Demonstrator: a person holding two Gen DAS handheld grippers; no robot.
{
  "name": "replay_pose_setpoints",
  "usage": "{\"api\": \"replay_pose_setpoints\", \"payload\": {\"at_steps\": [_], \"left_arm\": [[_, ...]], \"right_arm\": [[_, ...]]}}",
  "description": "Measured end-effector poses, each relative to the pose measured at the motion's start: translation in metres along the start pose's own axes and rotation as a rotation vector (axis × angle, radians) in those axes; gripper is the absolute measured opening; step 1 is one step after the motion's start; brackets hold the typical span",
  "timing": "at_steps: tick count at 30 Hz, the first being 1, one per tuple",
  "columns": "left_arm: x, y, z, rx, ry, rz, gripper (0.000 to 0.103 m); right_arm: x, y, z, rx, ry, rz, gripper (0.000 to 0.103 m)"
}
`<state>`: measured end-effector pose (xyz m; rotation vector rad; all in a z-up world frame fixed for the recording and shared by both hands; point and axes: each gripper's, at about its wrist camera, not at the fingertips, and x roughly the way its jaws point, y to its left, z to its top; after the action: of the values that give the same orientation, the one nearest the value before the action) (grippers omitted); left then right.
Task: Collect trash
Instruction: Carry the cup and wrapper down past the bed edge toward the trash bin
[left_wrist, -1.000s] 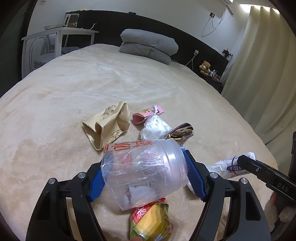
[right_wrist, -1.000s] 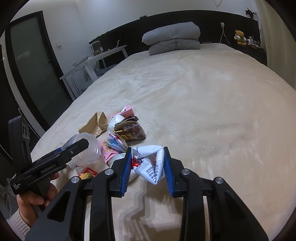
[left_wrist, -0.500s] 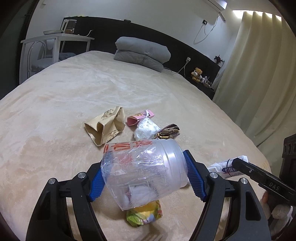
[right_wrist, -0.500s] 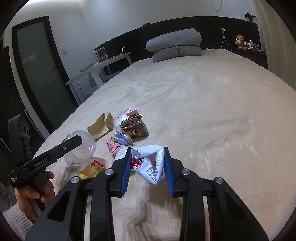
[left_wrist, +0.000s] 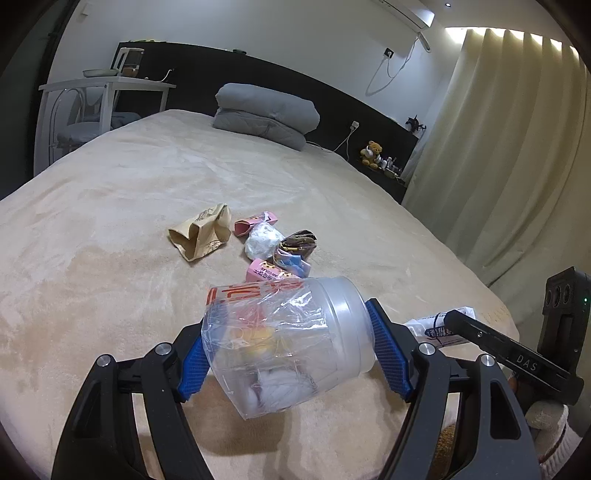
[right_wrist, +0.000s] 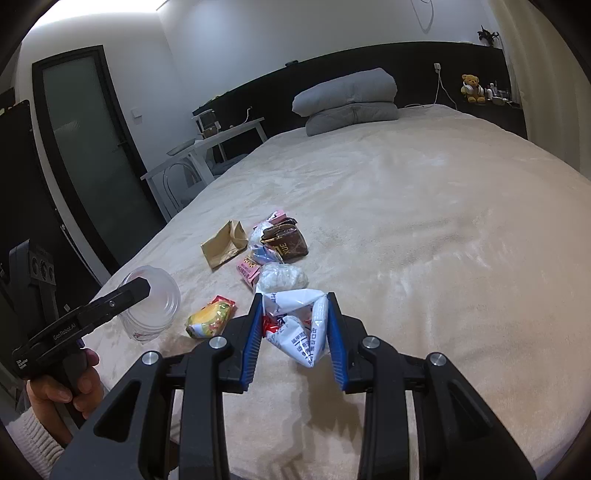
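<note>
My left gripper (left_wrist: 284, 350) is shut on a clear plastic jar (left_wrist: 291, 339) lying sideways above the bed; crumpled plastic and paper show inside it. My right gripper (right_wrist: 293, 328) is shut on a white crumpled wrapper (right_wrist: 299, 325) with blue print. On the beige blanket lie a brown paper bag (left_wrist: 201, 236), a pink carton (left_wrist: 255, 223), a white plastic wad (left_wrist: 263, 240), a brown snack packet (right_wrist: 286, 242), another pink box (left_wrist: 264, 273) and a yellow-red packet (right_wrist: 210, 319). In the right wrist view the jar (right_wrist: 153, 299) and left gripper (right_wrist: 107, 302) sit at the left.
The bed (left_wrist: 110, 221) fills both views, with grey folded pillows (left_wrist: 266, 114) at its head. A white desk and chair (left_wrist: 96, 107) stand at the left, curtains (left_wrist: 509, 155) at the right. A dark door (right_wrist: 92, 155) is left of the bed.
Both grippers have drawn back from the pile and risen a little, each keeping its hold. The trash looks farther away, and the yellow packet is out from under the jar in the left view.
</note>
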<state>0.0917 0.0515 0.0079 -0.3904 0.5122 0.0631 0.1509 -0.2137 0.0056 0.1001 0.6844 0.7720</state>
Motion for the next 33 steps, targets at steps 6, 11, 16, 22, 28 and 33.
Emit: {"api": "replay_pose_setpoints", "payload": {"at_steps": [6, 11, 16, 22, 28, 33], "left_arm": [[-0.028, -0.009, -0.017, -0.018, -0.025, -0.033, 0.074], [-0.048, -0.017, -0.032, -0.025, -0.030, -0.054, 0.074], [-0.065, -0.022, -0.048, -0.031, -0.030, -0.063, 0.074], [-0.081, -0.029, -0.067, -0.036, -0.020, -0.069, 0.074], [-0.090, -0.033, -0.084, -0.039, 0.003, -0.072, 0.074], [-0.087, -0.033, -0.098, -0.046, 0.054, -0.064, 0.074]], "right_arm": [[-0.025, 0.013, -0.020, -0.005, -0.010, 0.010, 0.033], [-0.042, 0.024, -0.034, -0.023, -0.009, 0.017, 0.033], [-0.057, 0.032, -0.050, -0.017, -0.002, 0.035, 0.033], [-0.075, 0.043, -0.070, -0.013, 0.017, 0.061, 0.033], [-0.084, 0.060, -0.090, -0.077, 0.042, 0.051, 0.033], [-0.082, 0.059, -0.100, -0.073, 0.088, 0.063, 0.033]]}}
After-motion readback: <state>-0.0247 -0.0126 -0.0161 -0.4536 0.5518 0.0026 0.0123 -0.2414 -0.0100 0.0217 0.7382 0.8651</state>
